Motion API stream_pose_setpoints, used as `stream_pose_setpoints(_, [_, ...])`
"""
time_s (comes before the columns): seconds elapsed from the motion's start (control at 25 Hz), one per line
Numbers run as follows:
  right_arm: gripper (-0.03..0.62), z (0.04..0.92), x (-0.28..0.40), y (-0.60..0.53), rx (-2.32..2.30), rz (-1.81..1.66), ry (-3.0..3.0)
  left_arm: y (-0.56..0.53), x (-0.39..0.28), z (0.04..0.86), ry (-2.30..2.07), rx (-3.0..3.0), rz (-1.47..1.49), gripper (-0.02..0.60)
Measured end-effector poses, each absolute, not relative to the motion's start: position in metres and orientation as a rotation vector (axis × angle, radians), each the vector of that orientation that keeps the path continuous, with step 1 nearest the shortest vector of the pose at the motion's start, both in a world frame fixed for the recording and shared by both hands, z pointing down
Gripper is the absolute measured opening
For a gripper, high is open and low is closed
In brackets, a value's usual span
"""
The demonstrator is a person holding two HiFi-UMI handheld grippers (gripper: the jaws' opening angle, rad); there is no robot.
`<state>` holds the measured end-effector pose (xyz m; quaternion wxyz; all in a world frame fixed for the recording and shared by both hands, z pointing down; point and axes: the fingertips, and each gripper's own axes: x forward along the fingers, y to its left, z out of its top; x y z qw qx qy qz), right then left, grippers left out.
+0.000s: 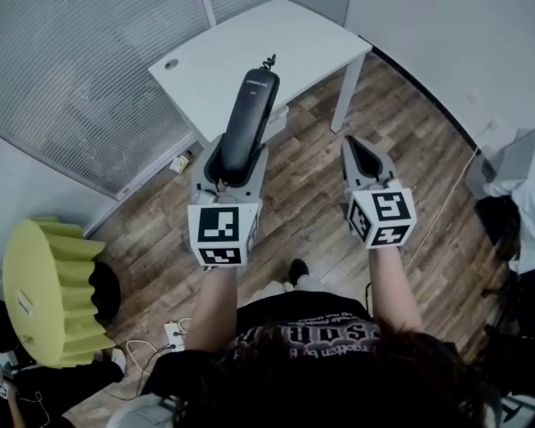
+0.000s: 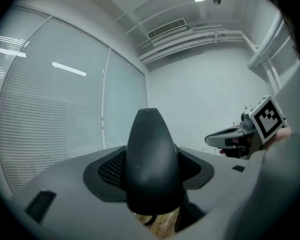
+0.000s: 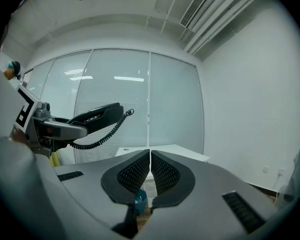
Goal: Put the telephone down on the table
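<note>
The black telephone handset (image 1: 248,125) is clamped lengthwise by the fingers of the left gripper (image 1: 234,159), level, ready for the white counter (image 1: 276,47) ahead. The fingers of the right gripper (image 1: 364,156) are closed together, empty.

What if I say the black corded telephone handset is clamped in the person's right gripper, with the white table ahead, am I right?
Not quite. The black corded telephone handset is clamped in the left gripper; the right gripper is shut and empty, as the head view shows. The white table is indeed ahead.
</note>
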<state>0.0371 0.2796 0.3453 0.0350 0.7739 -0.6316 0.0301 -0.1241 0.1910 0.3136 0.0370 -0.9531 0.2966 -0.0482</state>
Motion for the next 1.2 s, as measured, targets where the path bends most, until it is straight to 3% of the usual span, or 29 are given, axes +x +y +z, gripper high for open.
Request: stream_pose_setpoints(1.2, [0.031, 0.349, 0.203, 0.115, 2.384, 0.08, -1.932, 0.006, 0.031, 0.319, 0.983, -2.918, -0.163, 0.268])
